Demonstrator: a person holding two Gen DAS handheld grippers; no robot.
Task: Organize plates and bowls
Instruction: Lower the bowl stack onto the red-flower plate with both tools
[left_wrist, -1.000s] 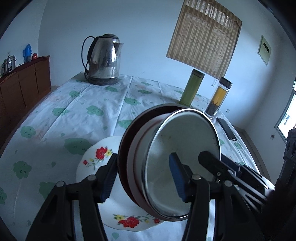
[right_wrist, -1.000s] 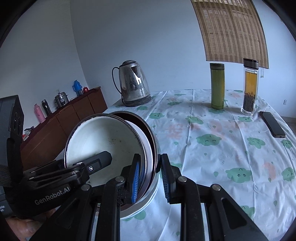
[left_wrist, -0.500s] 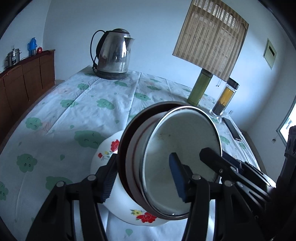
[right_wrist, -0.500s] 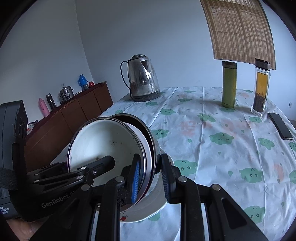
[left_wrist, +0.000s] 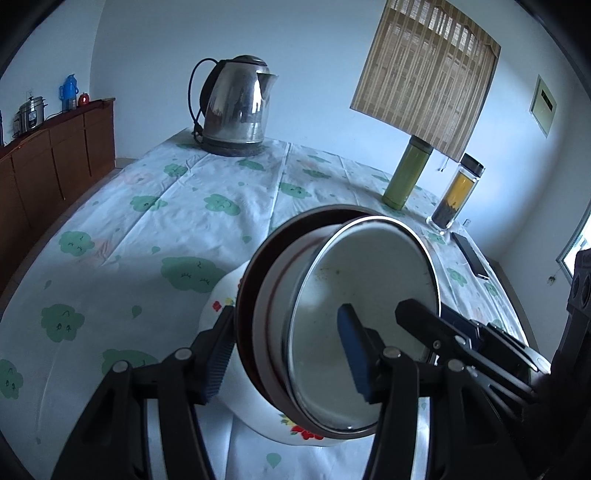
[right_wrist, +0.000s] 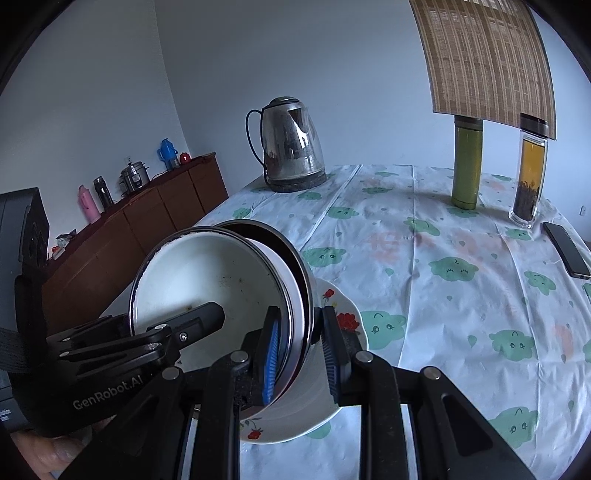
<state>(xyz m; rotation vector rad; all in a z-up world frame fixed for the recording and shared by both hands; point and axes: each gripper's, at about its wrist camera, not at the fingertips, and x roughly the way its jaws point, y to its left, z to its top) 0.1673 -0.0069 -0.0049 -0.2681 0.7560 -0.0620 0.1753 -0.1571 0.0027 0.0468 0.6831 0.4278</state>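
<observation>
Item: nested stack of bowls (left_wrist: 354, 325) (right_wrist: 221, 295), tipped on edge above the flowered plate (left_wrist: 295, 430) (right_wrist: 332, 413), white-lined bowl innermost, dark-rimmed bowl outermost.

Left gripper (left_wrist: 291, 354): jaws spread wide across the stack, one pad behind the outer bowl, the other inside the white bowl; whether both pads press is unclear.

Right gripper (right_wrist: 301, 350): jaws narrowed onto the stack's rims, blue pad inside, black pad outside.

Left view only: more of the plate's near rim beneath the stack.

Right view only: left gripper's finger reaching into the white bowl, thumb at lower edge.

Ahead of both, on the cloud-print tablecloth (left_wrist: 155, 236) (right_wrist: 461, 295): kettle (left_wrist: 236, 107) (right_wrist: 290, 146), green flask (left_wrist: 406, 170) (right_wrist: 467, 162), tea bottle (left_wrist: 458, 194) (right_wrist: 530, 173), phone (left_wrist: 471, 254) (right_wrist: 567, 249).
</observation>
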